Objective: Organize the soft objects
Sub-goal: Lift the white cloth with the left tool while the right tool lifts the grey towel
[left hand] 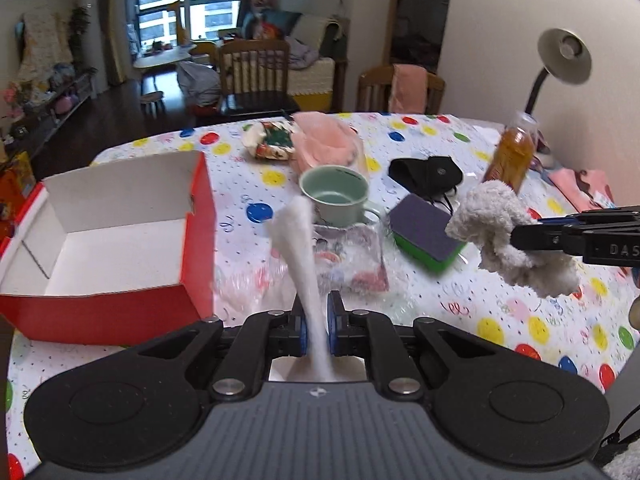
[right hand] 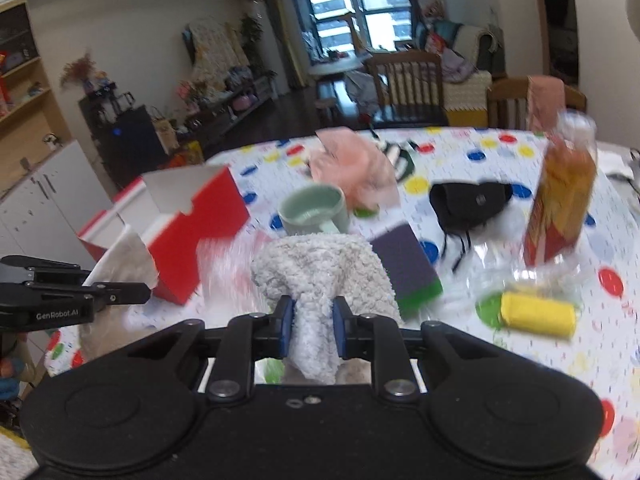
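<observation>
The desk (left hand: 460,312) is covered with a cloth printed with coloured dots, and many things are spread on it. At the left an open red box (left hand: 108,248) with a white inside is seen. In the middle a pale green mug (left hand: 336,196) is placed, with its handle turned to the near side. Behind the mug a pink cloth (left hand: 324,140) is piled, and a patterned pouch (left hand: 270,142) lies at its left. To the right of the mug a purple and green sponge (left hand: 426,236) is found, and a black pouch (left hand: 426,172) lies beyond it. A bottle of orange drink (left hand: 510,152) stands at the far right, near a desk lamp (left hand: 560,60). In the right wrist view a yellow roll (right hand: 538,314) lies on the near right part of the desk. Crumpled clear plastic (left hand: 352,264) lies just in front of the mug.

A white towel (left hand: 300,264) is pinched by the left gripper (left hand: 318,320); its fingers are pressed on a narrow fold, which stands up beyond the fingertips, above the desk. A fluffy grey-white cloth (right hand: 320,276) is clamped by the right gripper (right hand: 312,328); it bulges out past the fingertips and also hangs below them, clear of the desk, to the right of the box.
</observation>
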A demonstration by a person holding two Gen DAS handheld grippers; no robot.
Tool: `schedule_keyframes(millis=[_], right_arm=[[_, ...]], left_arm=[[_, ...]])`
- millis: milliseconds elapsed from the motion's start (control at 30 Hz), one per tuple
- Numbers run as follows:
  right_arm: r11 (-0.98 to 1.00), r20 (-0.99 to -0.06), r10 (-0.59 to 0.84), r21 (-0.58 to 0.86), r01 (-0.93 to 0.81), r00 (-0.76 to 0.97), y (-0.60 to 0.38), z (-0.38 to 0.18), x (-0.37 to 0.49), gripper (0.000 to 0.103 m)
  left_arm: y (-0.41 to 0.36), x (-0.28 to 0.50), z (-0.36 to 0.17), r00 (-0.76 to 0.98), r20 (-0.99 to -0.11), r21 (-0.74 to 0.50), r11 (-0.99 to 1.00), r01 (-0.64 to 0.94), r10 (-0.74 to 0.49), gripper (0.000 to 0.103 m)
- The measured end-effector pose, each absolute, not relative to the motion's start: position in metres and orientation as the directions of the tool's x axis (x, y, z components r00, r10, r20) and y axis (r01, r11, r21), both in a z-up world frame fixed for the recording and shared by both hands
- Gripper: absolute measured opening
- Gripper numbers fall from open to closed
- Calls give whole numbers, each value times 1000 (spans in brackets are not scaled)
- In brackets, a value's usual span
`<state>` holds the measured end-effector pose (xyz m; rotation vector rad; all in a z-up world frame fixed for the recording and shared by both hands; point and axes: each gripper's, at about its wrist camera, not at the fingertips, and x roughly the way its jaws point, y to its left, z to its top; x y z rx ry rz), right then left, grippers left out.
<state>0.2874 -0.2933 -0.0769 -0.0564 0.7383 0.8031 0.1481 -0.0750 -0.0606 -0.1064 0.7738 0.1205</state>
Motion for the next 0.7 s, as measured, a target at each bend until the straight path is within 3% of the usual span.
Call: schedule_keyframes(millis=[167,500,600,700], right_arm=[[666,-589,675,228,-710,444,-289,-62,293,20],[561,-569,741,233,-794,357,-261,-38,297,20],[545,-564,747,217,-810,351,-249,-32,297,20],[546,-564,741,191,-816,365,-238,-28,294,20]], left_arm=[[-68,144,-40,714,-695,-72,980,-184,83,10],[-32,146,28,788,-589,-24,971,-238,179,10],[-20,152,33,793,-589,-25,977,-210,156,10],[-15,150,18,767,-639,-27,995,-98,58,10]])
